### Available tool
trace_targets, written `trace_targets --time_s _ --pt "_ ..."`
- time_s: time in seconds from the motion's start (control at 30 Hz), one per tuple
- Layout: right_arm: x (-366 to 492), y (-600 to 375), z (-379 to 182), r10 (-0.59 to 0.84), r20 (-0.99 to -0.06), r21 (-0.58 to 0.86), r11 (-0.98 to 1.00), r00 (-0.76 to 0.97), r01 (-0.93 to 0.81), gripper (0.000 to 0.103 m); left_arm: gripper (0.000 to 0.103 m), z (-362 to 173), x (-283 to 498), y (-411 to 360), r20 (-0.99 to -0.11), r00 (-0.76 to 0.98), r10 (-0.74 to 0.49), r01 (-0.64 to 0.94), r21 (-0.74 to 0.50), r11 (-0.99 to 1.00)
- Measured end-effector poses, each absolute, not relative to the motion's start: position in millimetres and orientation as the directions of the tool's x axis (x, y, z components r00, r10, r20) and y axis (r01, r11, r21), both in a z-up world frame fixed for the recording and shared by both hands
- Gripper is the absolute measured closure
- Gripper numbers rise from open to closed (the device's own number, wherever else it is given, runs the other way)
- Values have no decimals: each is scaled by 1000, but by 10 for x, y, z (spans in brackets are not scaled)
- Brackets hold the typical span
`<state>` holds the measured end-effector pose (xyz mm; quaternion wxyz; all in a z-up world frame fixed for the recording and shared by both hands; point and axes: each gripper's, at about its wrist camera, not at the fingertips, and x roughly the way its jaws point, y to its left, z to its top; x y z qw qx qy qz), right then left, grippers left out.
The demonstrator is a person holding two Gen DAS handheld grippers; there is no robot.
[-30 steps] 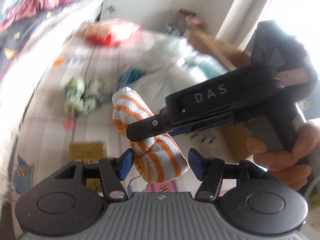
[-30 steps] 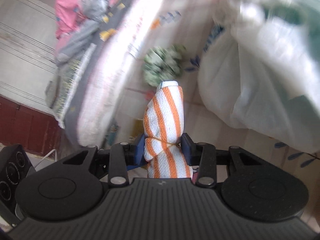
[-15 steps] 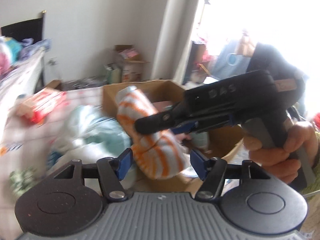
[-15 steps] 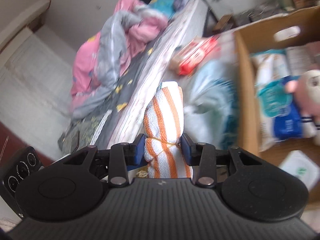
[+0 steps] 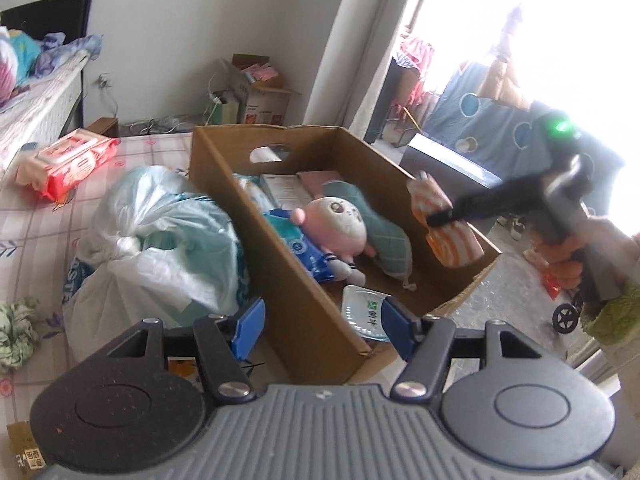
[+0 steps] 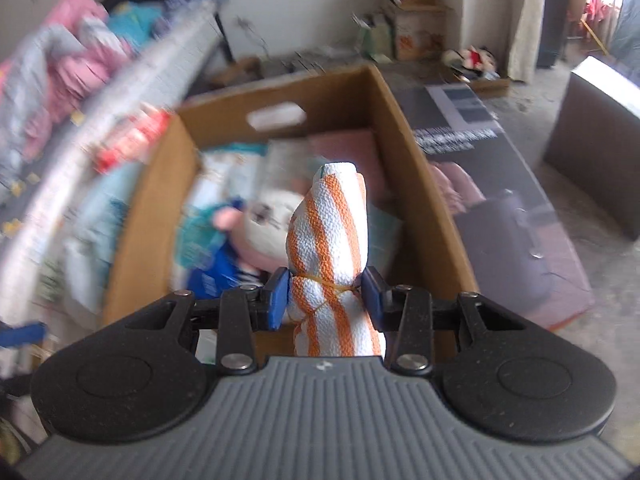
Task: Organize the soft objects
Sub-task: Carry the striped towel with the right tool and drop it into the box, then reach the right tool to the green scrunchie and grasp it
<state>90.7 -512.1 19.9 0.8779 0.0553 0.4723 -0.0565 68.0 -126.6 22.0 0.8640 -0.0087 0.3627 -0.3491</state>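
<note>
Left of my view: red pack [image 5: 68, 160] on patterned mat, white plastic bag [image 5: 160, 240] beside cardboard box [image 5: 304, 312]. Centre: my left gripper [image 5: 322, 326] jaws apart, nothing between them; pink plush toy [image 5: 340, 224] inside box. Right: my right gripper [image 6: 326, 298] pinching orange-striped rolled towel [image 6: 332, 240] at its rubber-banded waist, held above box's right wall, over box interior.

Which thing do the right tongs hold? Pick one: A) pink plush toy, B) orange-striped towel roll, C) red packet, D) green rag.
B: the right tongs pinch the towel roll at its rubber band, above the box.
</note>
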Motion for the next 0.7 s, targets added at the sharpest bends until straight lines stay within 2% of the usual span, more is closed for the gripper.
trace_targets --time_s 0.13,0.4,0.57,0.7 --pt "1039 -4945 12 -174 -857 -121 983 485 139 62 37 221 728 -1191 -618 509 -600 582 -266 768" --pt "983 -4889 109 -163 -850 -89 982 501 167 59 37 205 806 -1071 -615 516 -596 557 -288 779" --pt "892 -4855 254 -55 -831 54 982 553 179 59 36 208 798 -884 -608 548 -575 527 -282 801" --pt "844 -4642 415 100 -788 215 969 608 119 55 28 219 747 -630 -609 590 -529 478 -264 838"
